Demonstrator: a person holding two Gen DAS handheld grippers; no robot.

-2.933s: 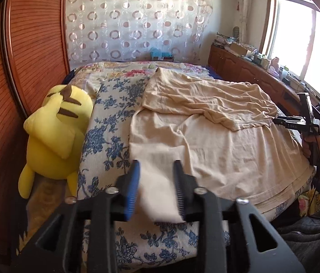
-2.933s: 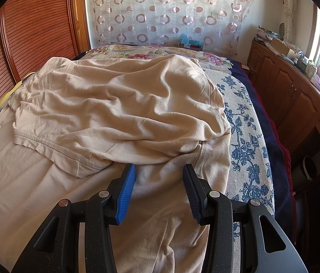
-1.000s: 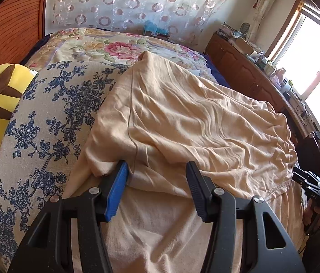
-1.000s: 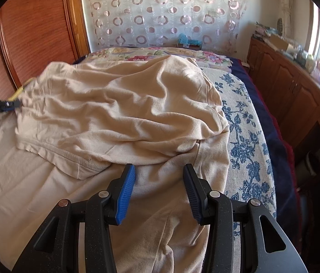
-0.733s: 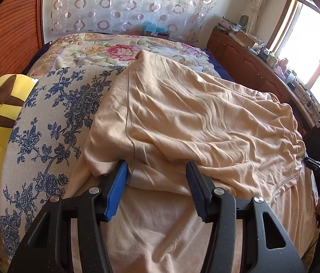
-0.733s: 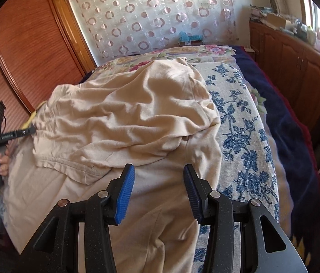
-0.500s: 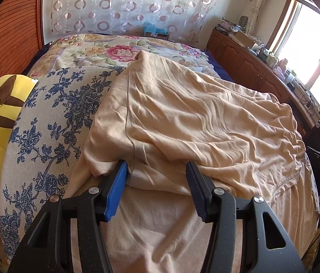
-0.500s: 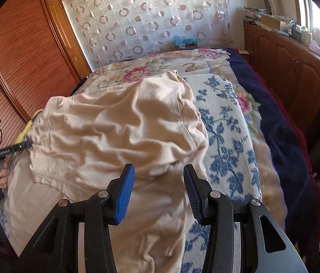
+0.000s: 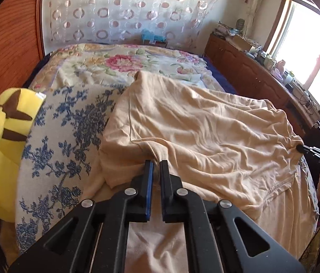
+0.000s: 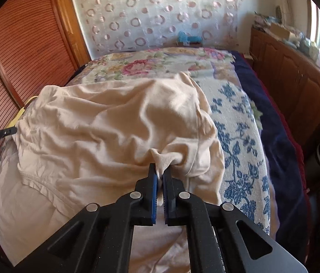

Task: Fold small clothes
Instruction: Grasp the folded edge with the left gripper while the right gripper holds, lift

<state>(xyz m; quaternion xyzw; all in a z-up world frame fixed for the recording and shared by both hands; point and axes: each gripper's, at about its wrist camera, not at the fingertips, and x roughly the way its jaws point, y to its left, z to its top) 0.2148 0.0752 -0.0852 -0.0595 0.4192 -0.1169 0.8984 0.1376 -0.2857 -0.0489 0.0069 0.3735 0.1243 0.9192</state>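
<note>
A beige garment (image 9: 205,136) lies spread and folded over itself on the bed; it also shows in the right wrist view (image 10: 114,127). My left gripper (image 9: 156,166) is shut on a pinch of its left folded edge. My right gripper (image 10: 160,170) is shut on a bunched fold at its right edge. Each gripper shows small in the other's view: the right gripper (image 9: 305,149) at the garment's far right corner, the left gripper (image 10: 3,133) at its far left corner.
A yellow plush toy (image 9: 5,141) lies at the bed's left side by the wooden wardrobe (image 10: 23,45). The floral bedspread (image 9: 64,132) covers the bed. A wooden cabinet (image 10: 296,86) with clutter runs along the right under the window. A patterned curtain (image 9: 126,11) hangs behind.
Both grippers have closed from open onto the beige garment's folded edges. The right gripper moved forward and the cloth bunched up at its jaws.
</note>
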